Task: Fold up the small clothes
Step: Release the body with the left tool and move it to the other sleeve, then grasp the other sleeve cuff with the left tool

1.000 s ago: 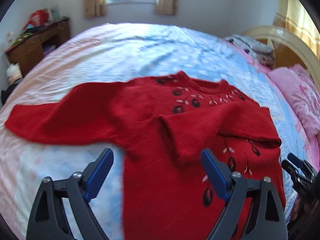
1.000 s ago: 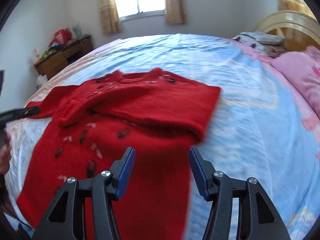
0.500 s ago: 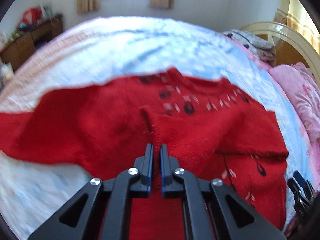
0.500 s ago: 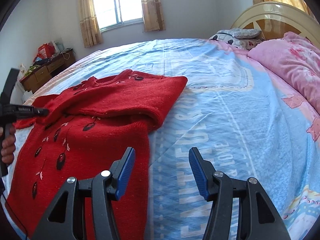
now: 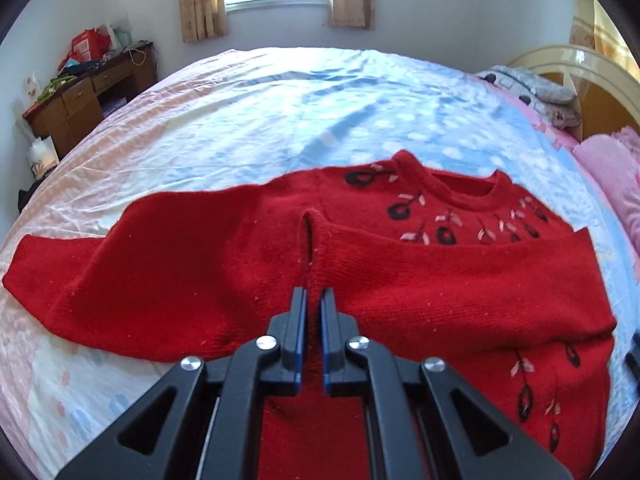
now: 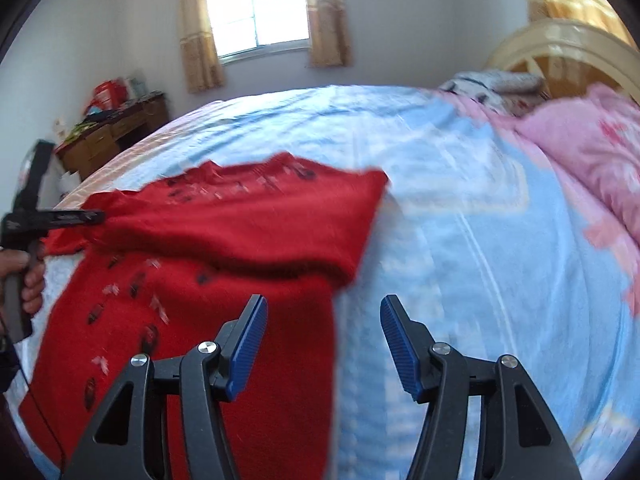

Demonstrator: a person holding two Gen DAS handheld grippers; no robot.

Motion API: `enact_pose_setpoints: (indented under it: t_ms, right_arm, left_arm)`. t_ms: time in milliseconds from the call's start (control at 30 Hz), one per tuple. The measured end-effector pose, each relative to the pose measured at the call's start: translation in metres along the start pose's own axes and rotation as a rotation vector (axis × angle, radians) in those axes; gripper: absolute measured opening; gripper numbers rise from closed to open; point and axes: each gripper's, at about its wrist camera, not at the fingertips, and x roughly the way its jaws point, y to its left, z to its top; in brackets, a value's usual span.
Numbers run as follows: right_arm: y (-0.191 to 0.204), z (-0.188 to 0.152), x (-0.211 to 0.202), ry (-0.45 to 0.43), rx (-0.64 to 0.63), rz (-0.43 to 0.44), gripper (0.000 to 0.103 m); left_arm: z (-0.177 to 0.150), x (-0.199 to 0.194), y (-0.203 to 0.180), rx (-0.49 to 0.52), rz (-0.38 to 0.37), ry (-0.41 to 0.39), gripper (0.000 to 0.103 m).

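A red knit sweater (image 5: pixel 440 280) with black and pale flower stitching lies on the bed. Its right sleeve is folded across the chest; its left sleeve (image 5: pixel 100 272) stretches out to the left. My left gripper (image 5: pixel 313 300) is shut on the cuff of the folded sleeve and lifts it into a ridge. It also shows in the right wrist view (image 6: pixel 86 216), pinching the sweater (image 6: pixel 240 240) at the left. My right gripper (image 6: pixel 322 312) is open and empty above the sweater's right edge.
The bed (image 5: pixel 280 112) has a blue and white sheet. Pink bedding (image 6: pixel 592 168) and a cream headboard (image 6: pixel 560 44) are at the right. A wooden desk (image 5: pixel 84 100) with clutter stands by the far left wall under a curtained window.
My left gripper closed on the folded sleeve's cuff and has pulled it up and back. My right gripper stayed open and has swung left, back over the sweater's edge.
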Motion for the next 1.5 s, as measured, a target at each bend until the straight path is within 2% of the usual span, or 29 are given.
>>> enact_pose_setpoints:
  t_ms: [67, 133, 233, 300, 333, 367, 433, 500, 567, 667, 800, 900, 1033, 1133, 1233, 1300, 1500]
  right_arm:
    - [0.009, 0.021, 0.005, -0.013, -0.041, 0.034, 0.060]
    - [0.014, 0.033, 0.018, 0.018, -0.038, 0.085, 0.060]
    - [0.015, 0.040, 0.052, 0.127, -0.004, 0.176, 0.060]
    - [0.010, 0.030, 0.074, 0.234, 0.011, 0.152, 0.059]
    - [0.009, 0.026, 0.074, 0.241, 0.004, 0.154, 0.059]
    - [0.012, 0.022, 0.067, 0.223, -0.026, 0.154, 0.059]
    - [0.017, 0.024, 0.059, 0.247, -0.038, 0.128, 0.059]
    - [0.023, 0.032, 0.049, 0.216, -0.042, 0.111, 0.059]
    - [0.035, 0.044, 0.041, 0.166, -0.052, 0.138, 0.060]
    - [0.052, 0.059, 0.048, 0.118, -0.047, 0.153, 0.060]
    - [0.077, 0.059, 0.085, 0.174, -0.038, 0.215, 0.060]
    - [0.101, 0.042, 0.107, 0.232, -0.086, 0.246, 0.060]
    - [0.122, 0.020, 0.102, 0.136, -0.224, 0.183, 0.071]
    - [0.132, 0.014, 0.101, 0.115, -0.278, 0.139, 0.072]
    - [0.130, 0.014, 0.103, 0.118, -0.266, 0.148, 0.073]
    - [0.128, 0.014, 0.102, 0.112, -0.255, 0.153, 0.073]
    - [0.132, 0.012, 0.099, 0.085, -0.262, 0.127, 0.073]
  left_arm:
    - [-0.003, 0.002, -0.001, 0.005, 0.006, 0.005, 0.007]
    - [-0.006, 0.005, -0.002, -0.003, 0.004, 0.018, 0.007]
    - [-0.013, 0.001, -0.002, 0.001, 0.005, 0.018, 0.007]
    - [-0.018, -0.003, -0.002, 0.023, 0.017, 0.010, 0.010]
    - [-0.022, -0.004, -0.002, 0.043, 0.033, 0.009, 0.011]
    - [-0.025, -0.004, -0.001, 0.056, 0.045, 0.006, 0.015]
    - [-0.028, -0.004, 0.002, 0.068, 0.055, -0.006, 0.020]
    - [-0.029, -0.007, 0.007, 0.066, 0.067, -0.023, 0.035]
    - [-0.026, -0.013, 0.017, 0.033, 0.066, -0.030, 0.044]
    - [-0.023, -0.025, 0.036, -0.007, 0.093, -0.055, 0.046]
    - [-0.026, -0.041, 0.080, -0.052, 0.161, -0.073, 0.053]
    - [-0.032, -0.046, 0.125, -0.089, 0.236, -0.073, 0.057]
    - [-0.044, -0.038, 0.209, -0.218, 0.348, -0.017, 0.057]
    - [-0.051, -0.033, 0.261, -0.338, 0.412, 0.012, 0.057]
    - [-0.055, -0.034, 0.305, -0.474, 0.433, 0.010, 0.057]
    - [-0.058, -0.035, 0.320, -0.527, 0.430, -0.002, 0.057]
    - [-0.053, -0.026, 0.329, -0.579, 0.374, -0.024, 0.052]
